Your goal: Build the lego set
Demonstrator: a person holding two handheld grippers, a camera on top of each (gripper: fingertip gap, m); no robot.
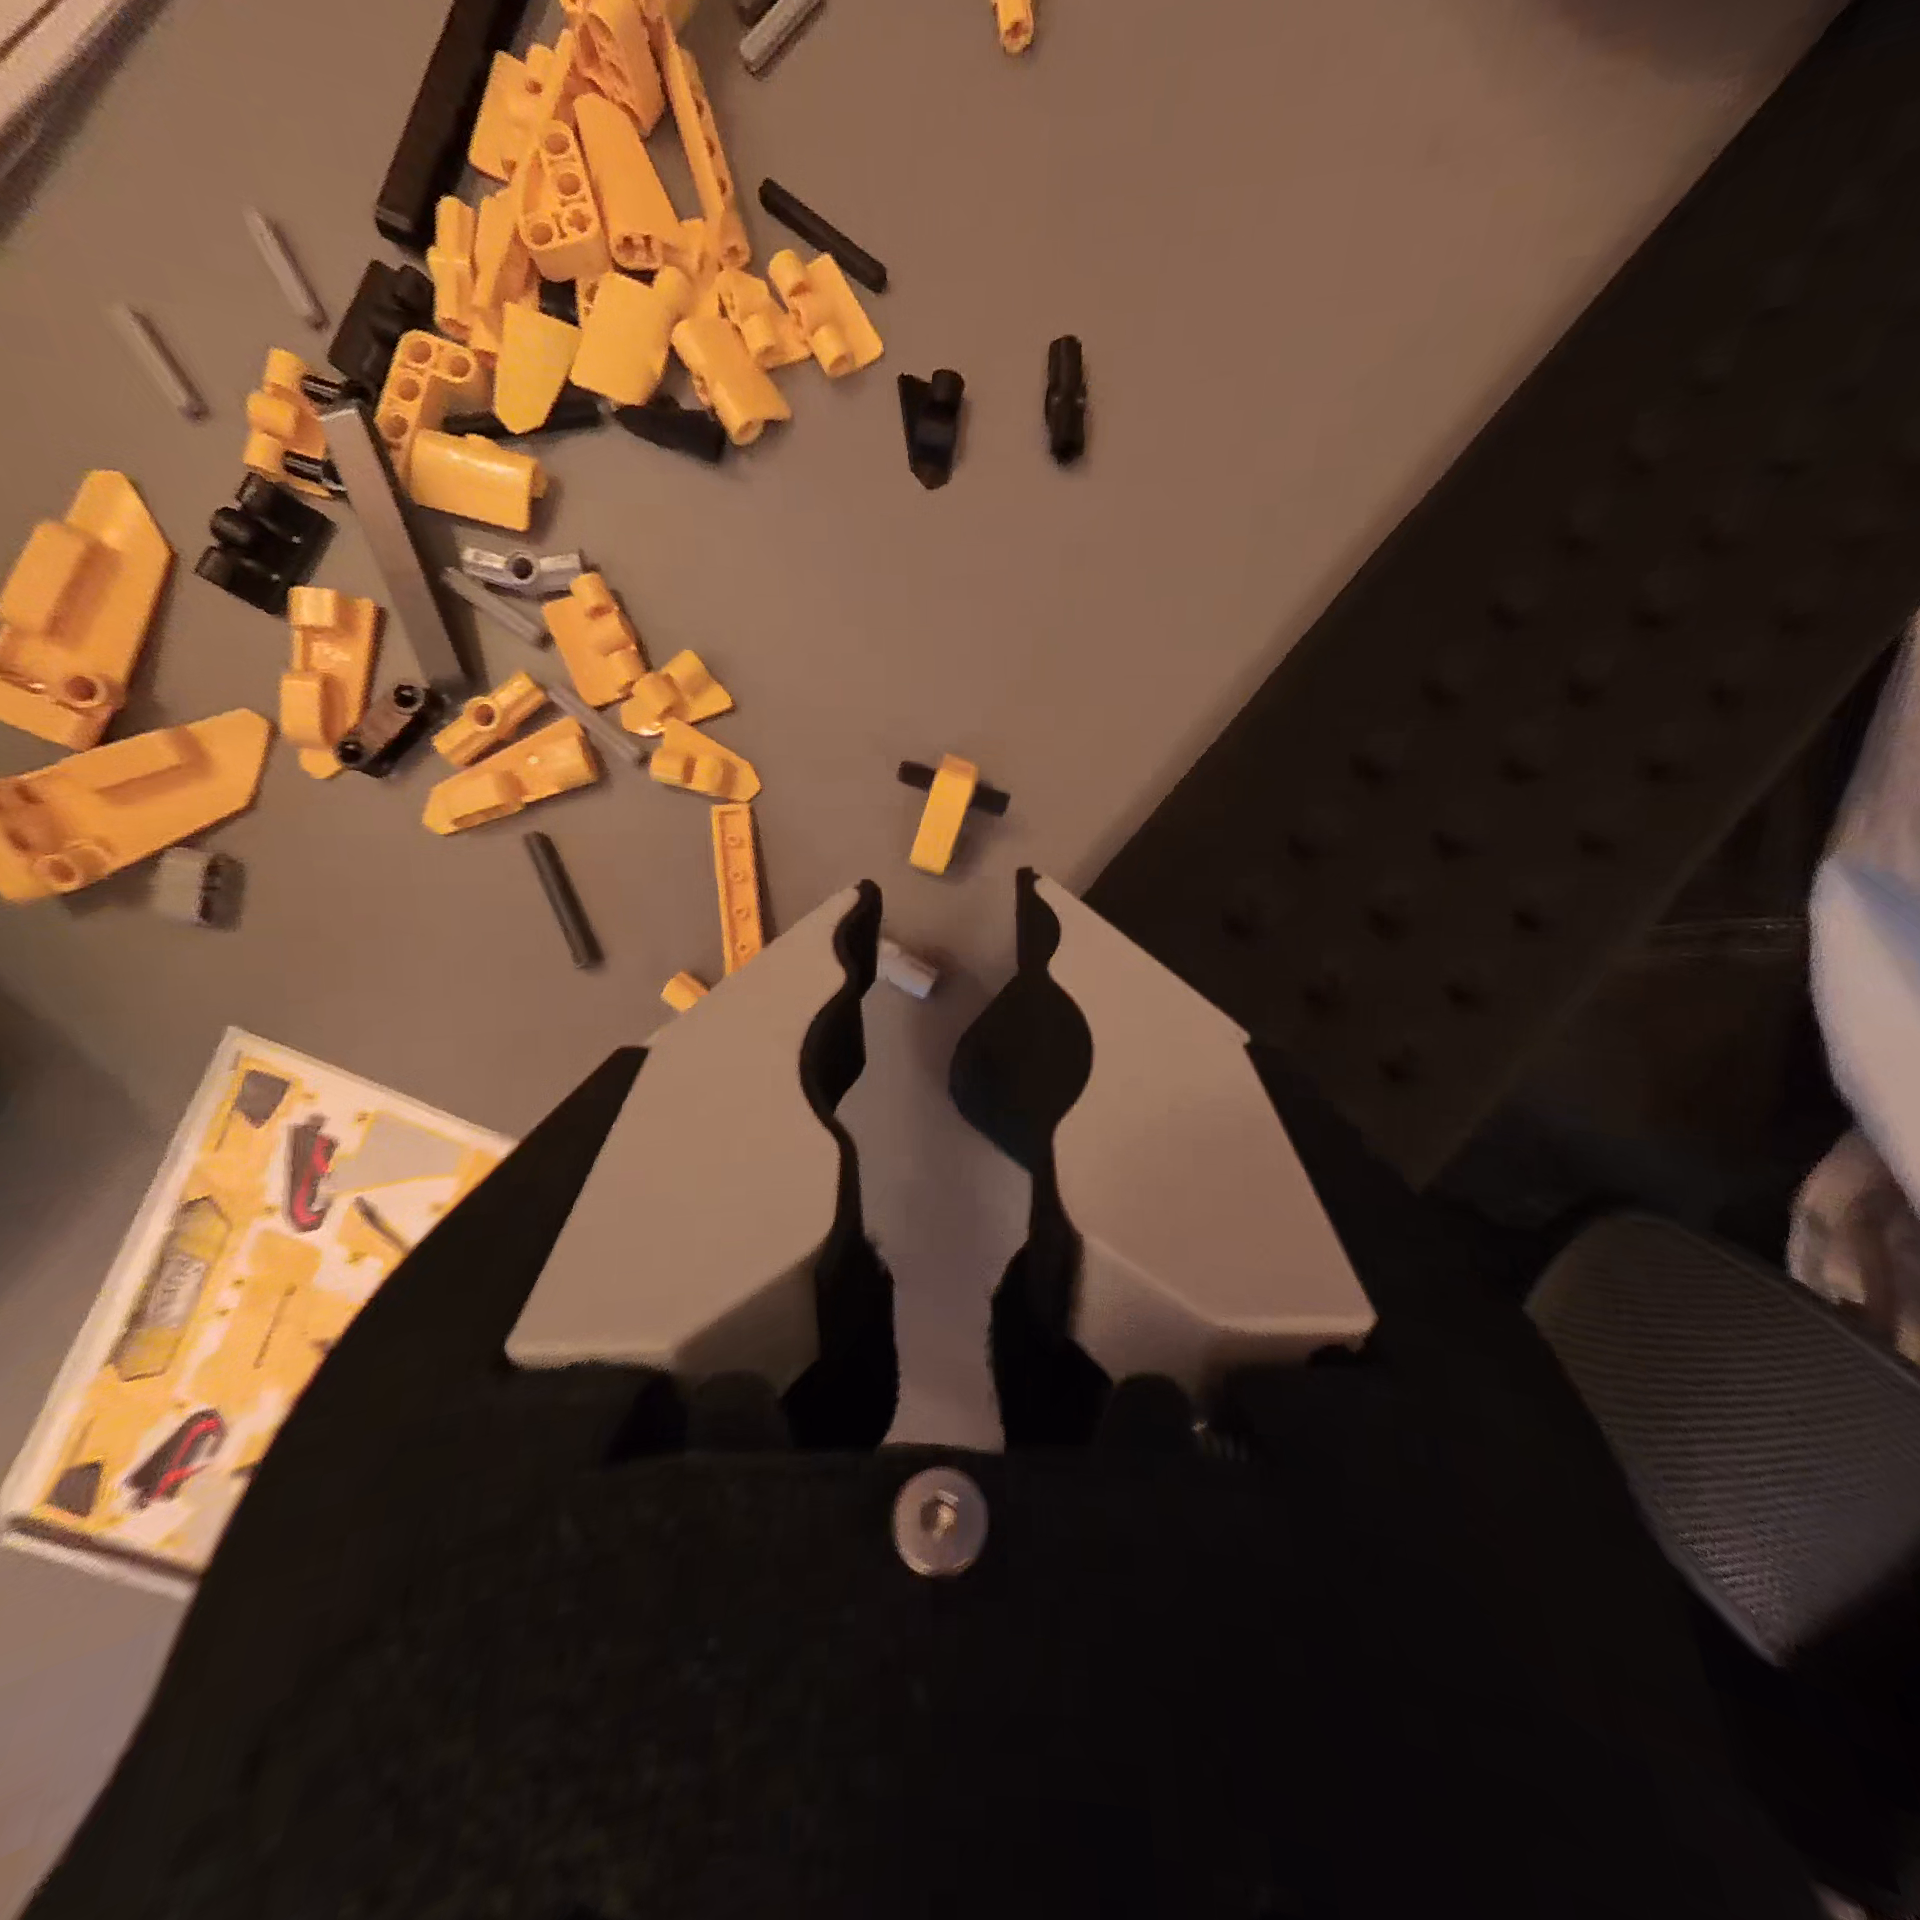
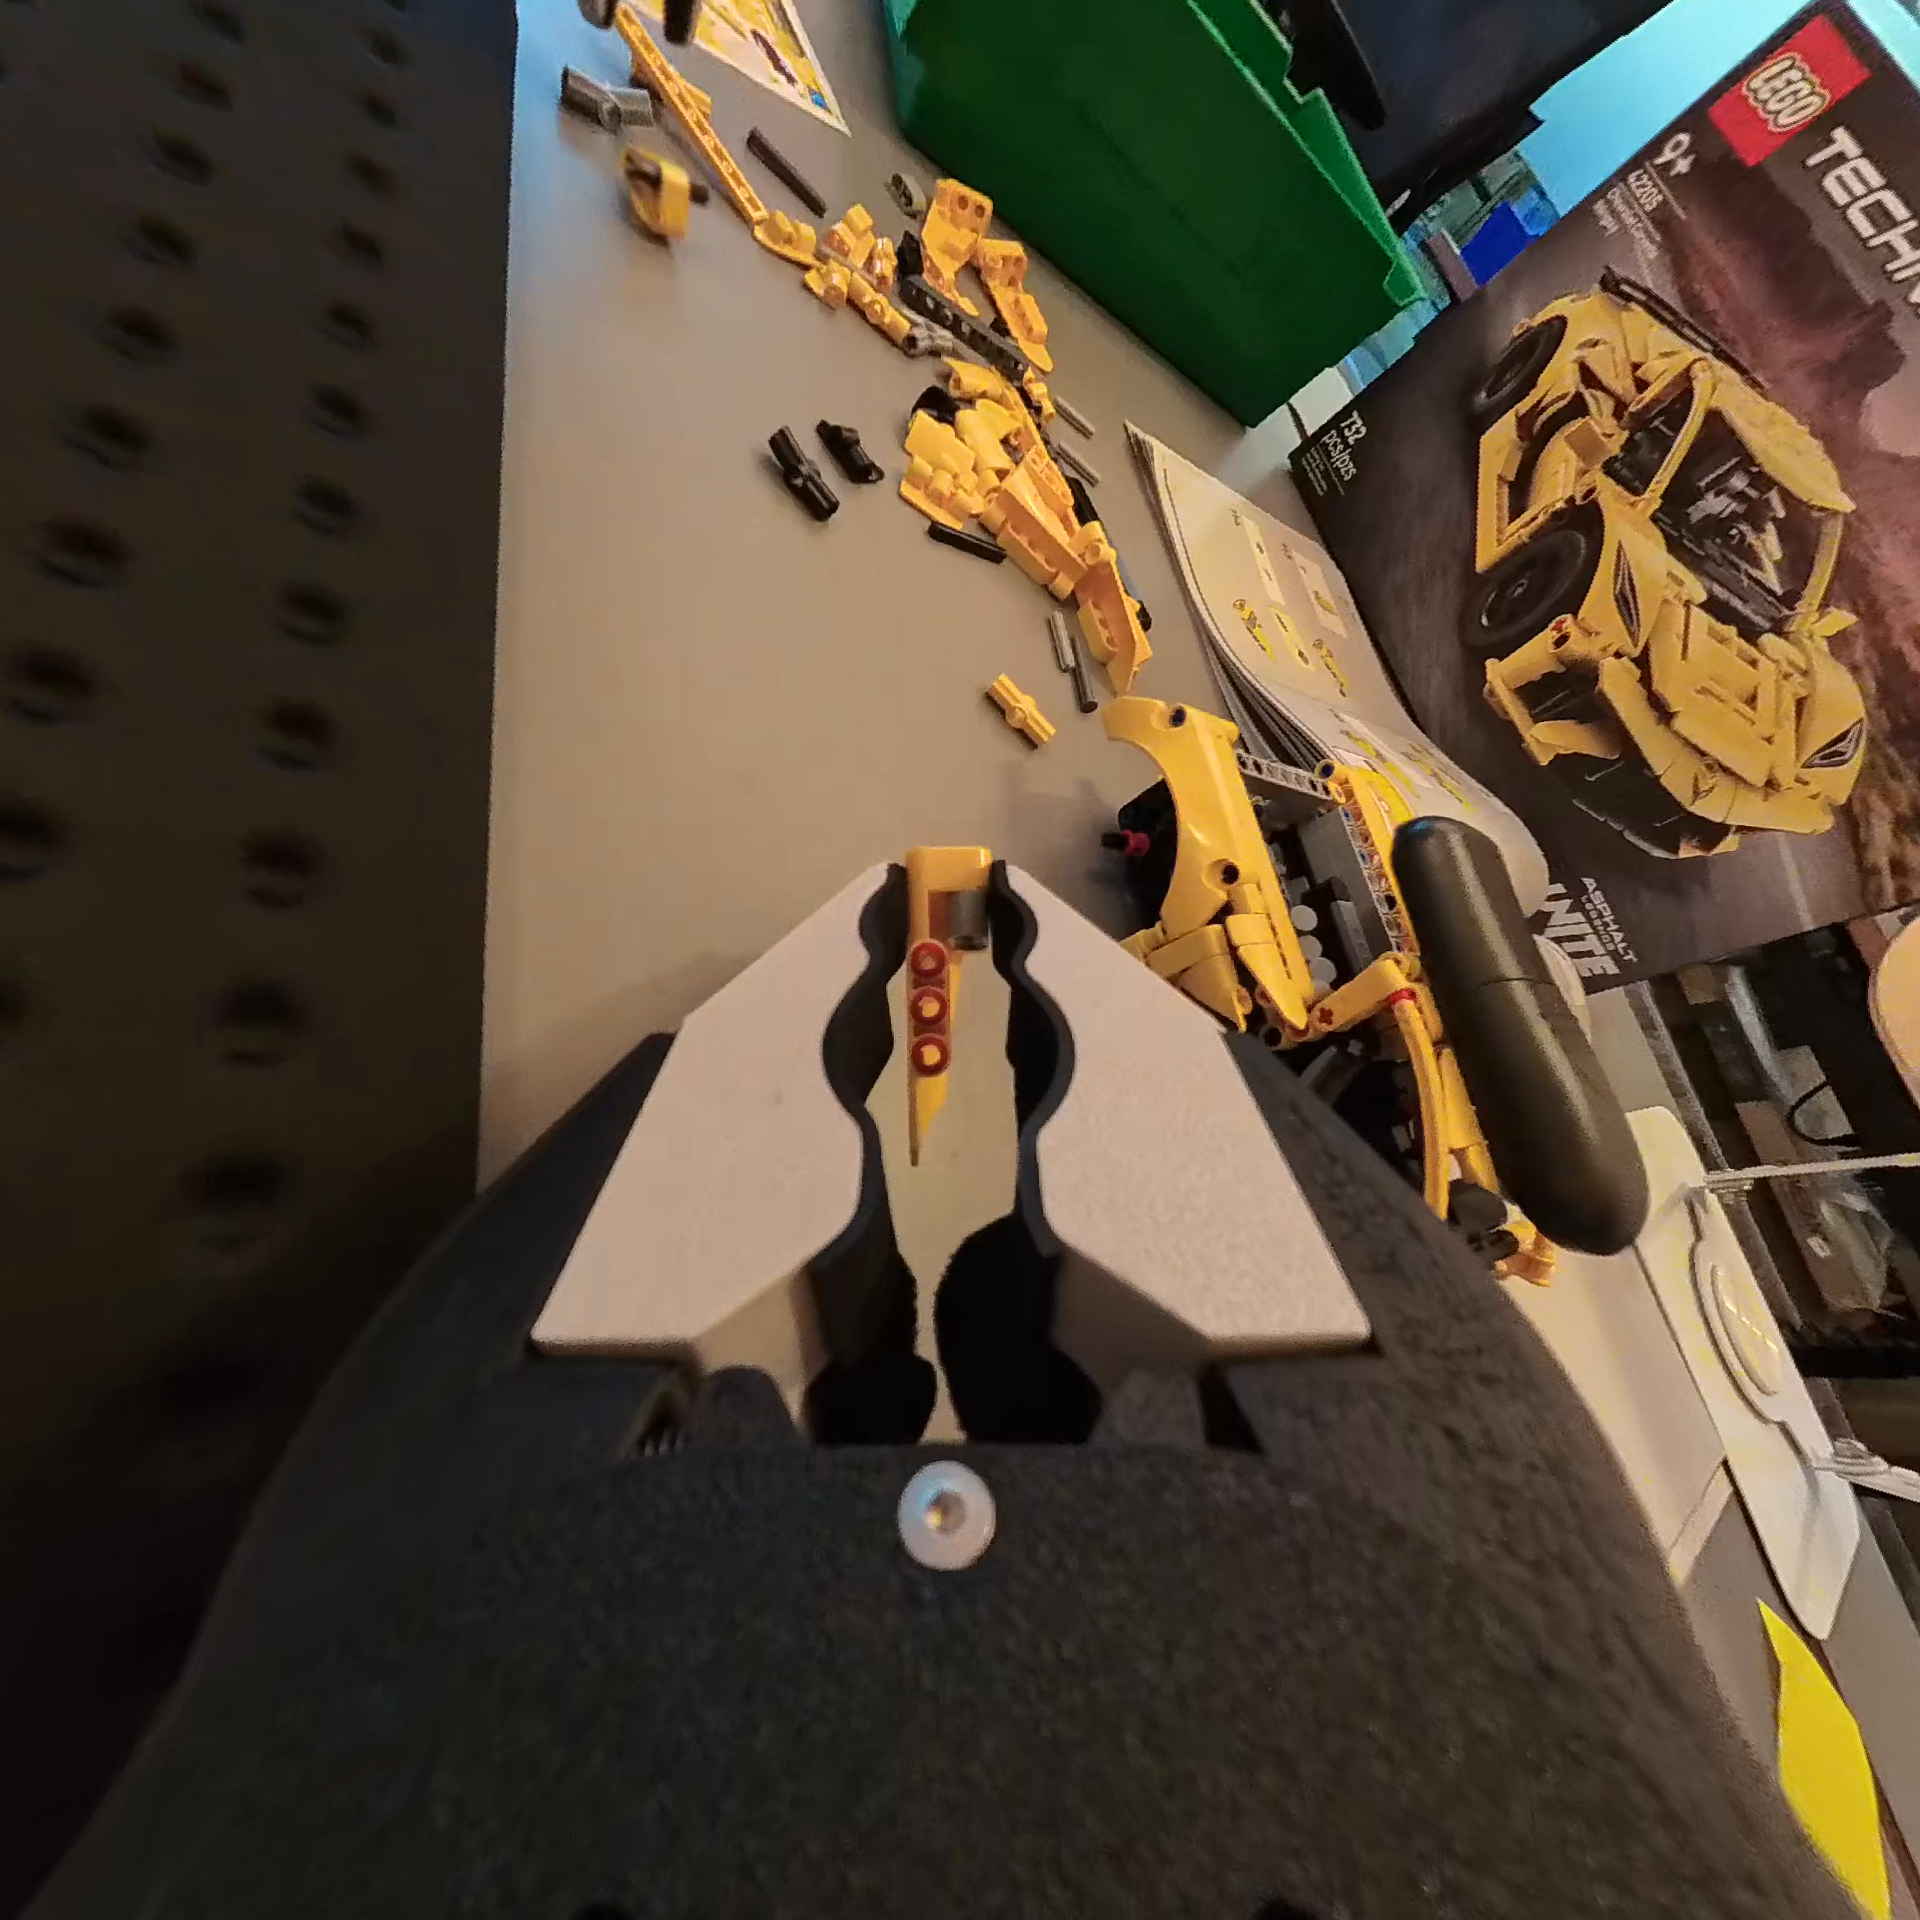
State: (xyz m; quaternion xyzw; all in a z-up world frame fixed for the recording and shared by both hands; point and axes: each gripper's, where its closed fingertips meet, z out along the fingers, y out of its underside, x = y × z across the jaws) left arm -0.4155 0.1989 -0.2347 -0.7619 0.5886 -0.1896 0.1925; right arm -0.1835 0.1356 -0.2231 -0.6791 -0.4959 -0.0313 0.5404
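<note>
Right gripper [image 2: 943,883] is clamped on a yellow Technic panel piece [image 2: 935,977] with three red pins, held above the grey table [image 2: 675,727]. Just right of it sits the partly built yellow car [image 2: 1226,894]; beyond that, the instruction booklet [image 2: 1257,592] and set box [image 2: 1662,520]. Left gripper [image 1: 945,894] is spread, holding nothing, with a small light grey pin [image 1: 912,971] on the table between its fingers; just ahead lies a yellow connector on a black axle [image 1: 948,808], then the loose parts pile [image 1: 582,312]
</note>
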